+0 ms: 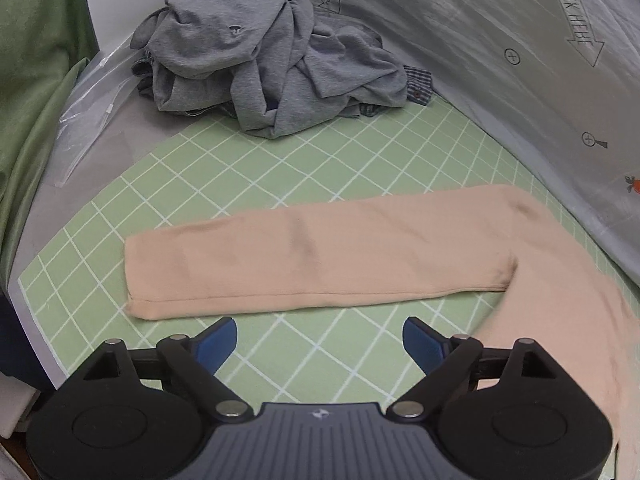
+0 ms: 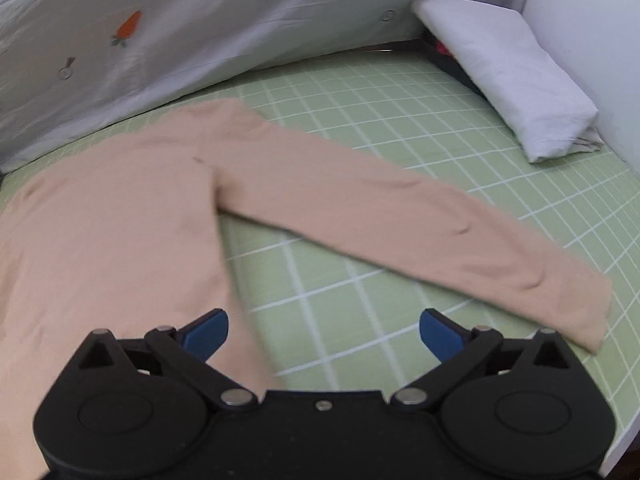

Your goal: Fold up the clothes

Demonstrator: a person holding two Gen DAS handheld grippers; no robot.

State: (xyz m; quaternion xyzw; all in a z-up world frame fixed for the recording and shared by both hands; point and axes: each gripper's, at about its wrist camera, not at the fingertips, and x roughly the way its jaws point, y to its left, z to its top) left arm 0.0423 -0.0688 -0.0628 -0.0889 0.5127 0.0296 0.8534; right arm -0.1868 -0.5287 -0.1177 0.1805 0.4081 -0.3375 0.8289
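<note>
A peach long-sleeved top (image 1: 320,256) lies flat on the green checked mat (image 1: 280,176). In the left wrist view one sleeve stretches left, its cuff near the mat's left side. My left gripper (image 1: 320,338) is open and empty, just short of that sleeve's near edge. In the right wrist view the top's body (image 2: 112,216) lies at left and the other sleeve (image 2: 420,228) runs to the right. My right gripper (image 2: 324,332) is open and empty, over the mat between body and sleeve, its left finger (image 2: 208,330) over the body's edge.
A heap of crumpled grey clothes (image 1: 264,52) lies at the mat's far end, beside a clear plastic bag (image 1: 92,108). A grey printed sheet (image 1: 500,60) rises along the far side. A folded white cloth (image 2: 508,76) lies at the far right. Green fabric (image 1: 36,80) hangs at left.
</note>
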